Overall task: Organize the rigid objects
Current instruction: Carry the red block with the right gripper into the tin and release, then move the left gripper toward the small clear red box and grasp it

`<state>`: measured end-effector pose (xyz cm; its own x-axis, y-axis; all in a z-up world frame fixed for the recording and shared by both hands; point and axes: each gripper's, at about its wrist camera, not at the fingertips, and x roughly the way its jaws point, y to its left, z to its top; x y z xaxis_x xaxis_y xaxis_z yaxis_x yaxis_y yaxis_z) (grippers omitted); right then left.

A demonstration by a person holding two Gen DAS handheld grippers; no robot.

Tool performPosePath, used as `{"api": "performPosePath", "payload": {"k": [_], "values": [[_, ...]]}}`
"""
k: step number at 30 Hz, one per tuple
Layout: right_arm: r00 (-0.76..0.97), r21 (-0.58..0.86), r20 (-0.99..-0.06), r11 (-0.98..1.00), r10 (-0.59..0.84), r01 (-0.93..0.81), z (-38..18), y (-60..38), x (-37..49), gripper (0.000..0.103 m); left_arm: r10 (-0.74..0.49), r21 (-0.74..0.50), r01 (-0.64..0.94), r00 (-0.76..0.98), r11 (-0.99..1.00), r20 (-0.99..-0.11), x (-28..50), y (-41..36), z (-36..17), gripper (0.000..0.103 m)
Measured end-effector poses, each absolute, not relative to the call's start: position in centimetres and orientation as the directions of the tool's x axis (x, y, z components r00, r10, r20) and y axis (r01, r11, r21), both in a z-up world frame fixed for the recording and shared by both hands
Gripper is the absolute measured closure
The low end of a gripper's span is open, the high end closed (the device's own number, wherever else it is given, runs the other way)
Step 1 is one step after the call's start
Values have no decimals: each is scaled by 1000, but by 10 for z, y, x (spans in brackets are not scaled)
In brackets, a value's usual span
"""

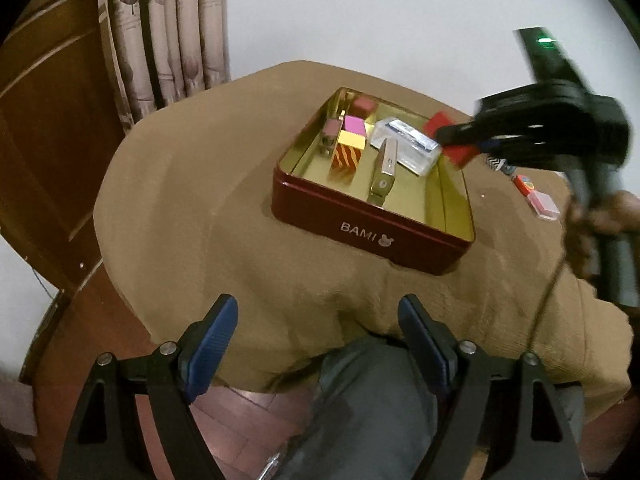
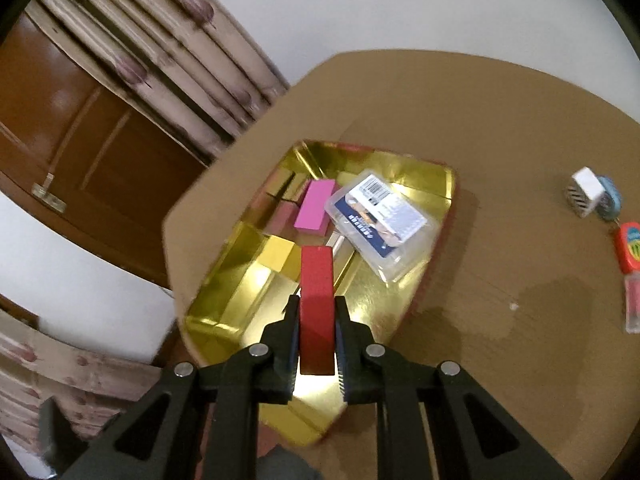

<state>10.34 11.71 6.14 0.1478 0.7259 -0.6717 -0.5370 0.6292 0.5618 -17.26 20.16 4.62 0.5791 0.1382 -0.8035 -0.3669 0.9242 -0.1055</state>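
A dark red tin [image 1: 360, 236] with a gold inside [image 2: 240, 280] sits on the brown-clothed table. It holds a clear plastic case [image 1: 408, 144] [image 2: 380, 220], a pink and gold block [image 1: 352, 136] [image 2: 314, 208], a striped block [image 1: 346, 158], a metal lighter-like piece [image 1: 385, 172] and small pink blocks [image 1: 364, 106]. My right gripper [image 2: 317, 312] [image 1: 452, 140] is shut on a flat red block [image 2: 317, 304] [image 1: 456, 152] and holds it above the tin's right part. My left gripper [image 1: 318, 340] is open and empty, near the table's front edge.
Small loose items lie on the cloth to the right of the tin: a white and blue piece [image 2: 592, 194], a red-orange one [image 2: 630, 248] [image 1: 524, 184] and a clear pink one [image 2: 632, 304] [image 1: 544, 206]. A curtain [image 1: 168, 32] and wooden door [image 1: 48, 128] stand behind.
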Motion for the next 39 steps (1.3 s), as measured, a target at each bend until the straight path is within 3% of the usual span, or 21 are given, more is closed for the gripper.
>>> {"api": "performPosePath", "payload": {"k": [3, 10, 15, 17, 21, 25, 29, 36, 39], "values": [[183, 487, -734, 695, 654, -529, 46, 142, 107, 88, 116, -123, -359, 575, 925, -810, -172, 206, 43, 24], [197, 444, -781, 750, 592, -491, 28, 158, 116, 87, 67, -160, -348, 558, 924, -827, -169, 212, 37, 24], [232, 390, -799, 772, 555, -503, 24, 173, 112, 81, 79, -133, -337, 547, 932, -833, -167, 206, 35, 22], [262, 391, -777, 764, 573, -514, 30, 169, 108, 81, 86, -123, -332, 549, 935, -832, -168, 203, 35, 20], [421, 451, -637, 755, 646, -477, 50, 119, 93, 79, 95, -107, -321, 555, 941, -827, -169, 198, 35, 18], [605, 369, -598, 850, 526, -375, 42, 43, 80, 65, 82, -106, -296, 559, 949, -825, -171, 190, 36, 18], [691, 191, -665, 959, 284, -211, 1, -45, 79, 64, 53, -100, -230, 579, 968, -814, -170, 172, 41, 18], [663, -69, -748, 997, -31, -30, -65, -163, 89, 64, -45, -87, -45, 578, 995, -815, -140, 110, 55, 18], [649, 20, -760, 1000, 15, 1, -76, -194, 91, 64, -120, -142, 3, 550, 990, -826, -106, 83, 59, 17]]}}
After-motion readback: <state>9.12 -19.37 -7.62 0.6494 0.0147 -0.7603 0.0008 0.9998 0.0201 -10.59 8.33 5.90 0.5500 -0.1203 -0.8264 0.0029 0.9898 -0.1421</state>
